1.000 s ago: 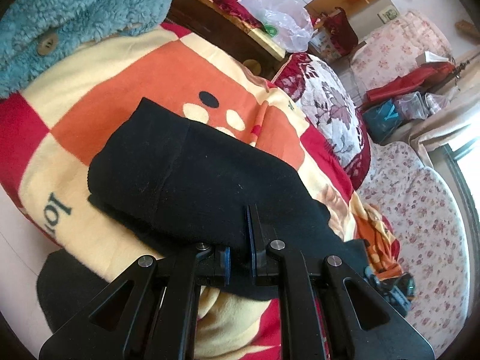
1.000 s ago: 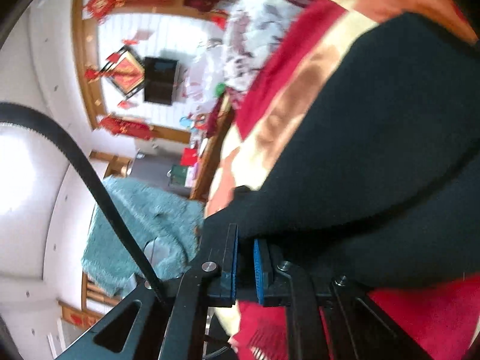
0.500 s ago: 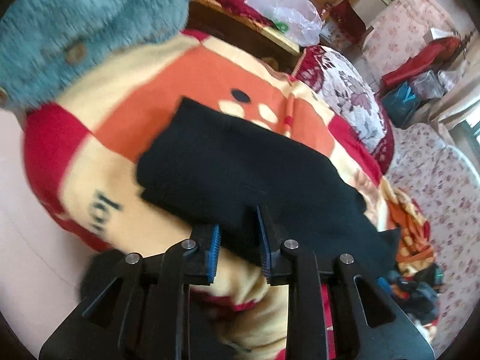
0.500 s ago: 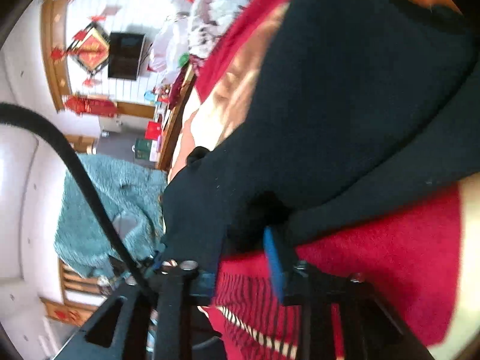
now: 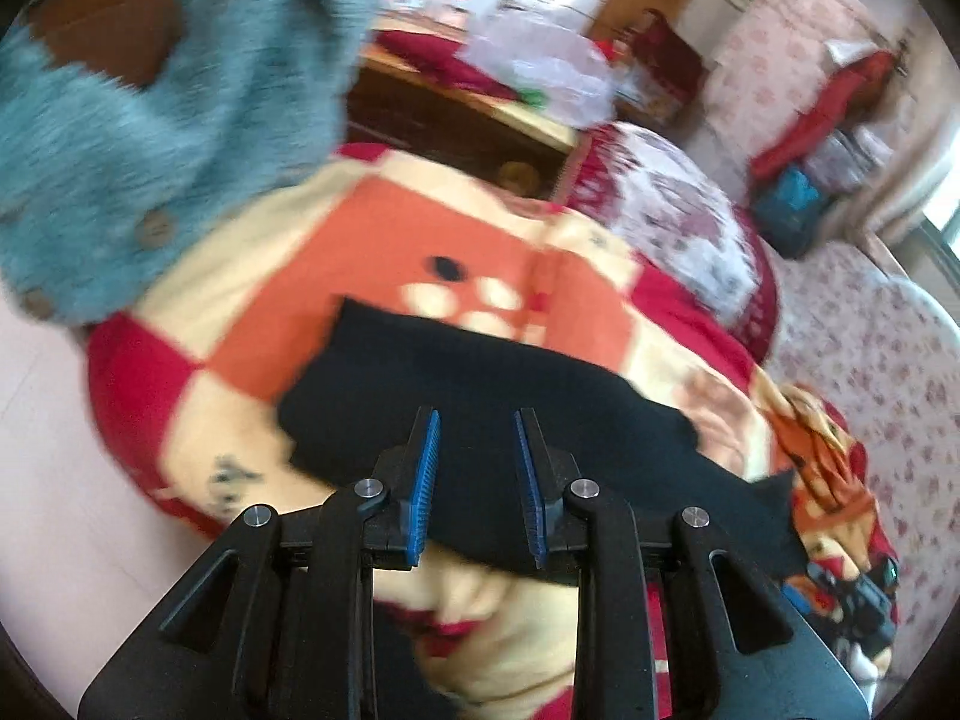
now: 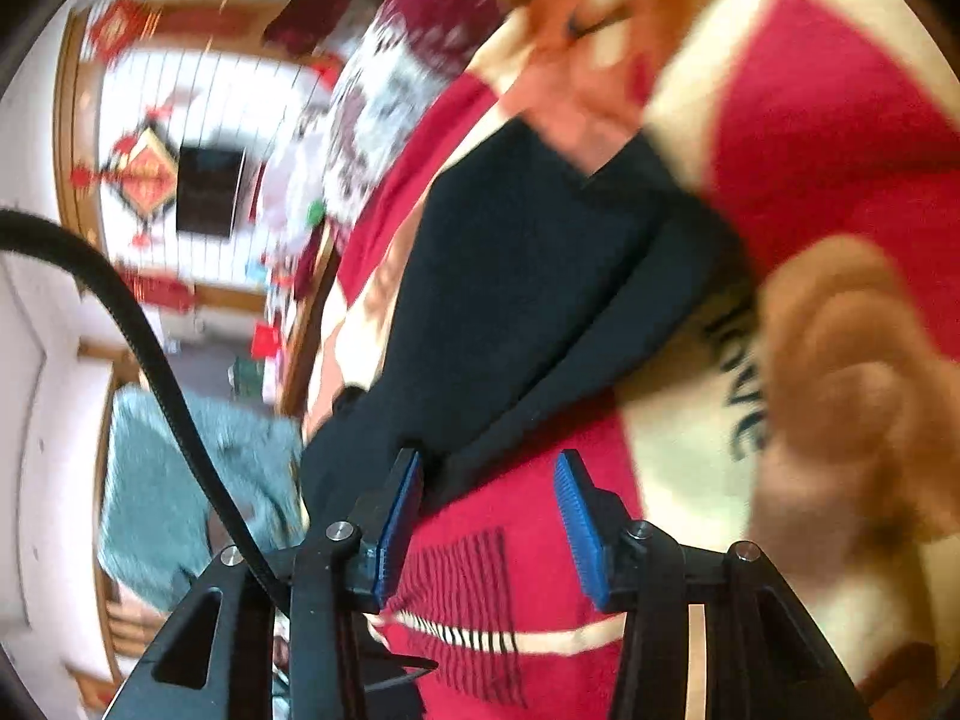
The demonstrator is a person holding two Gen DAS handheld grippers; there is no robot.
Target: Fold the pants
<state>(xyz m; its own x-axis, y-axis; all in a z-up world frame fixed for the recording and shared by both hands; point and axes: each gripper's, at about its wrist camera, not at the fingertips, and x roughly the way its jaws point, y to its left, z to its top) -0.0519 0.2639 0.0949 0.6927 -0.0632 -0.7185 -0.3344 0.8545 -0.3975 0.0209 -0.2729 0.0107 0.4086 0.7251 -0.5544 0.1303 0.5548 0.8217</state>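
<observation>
Now both claws stand spread and hold nothing. Left claw (image 5: 475, 474) hovers over the near edge of the folded black pants (image 5: 480, 420), fingers apart. Right claw (image 6: 489, 516) gapes wide beside the pants' (image 6: 528, 300) corner, its left pad close to the cloth. Those pants lie on the checked blanket (image 5: 300, 264), with a teal fleece (image 5: 150, 120) beyond.

A bed carries a checked blanket (image 5: 288, 276) of red, orange and cream squares. Black pants (image 5: 480, 384) lie folded flat on its middle. A fluffy teal garment (image 5: 180, 90) hangs at the far left, a floral pillow (image 5: 678, 216) at the far right.
</observation>
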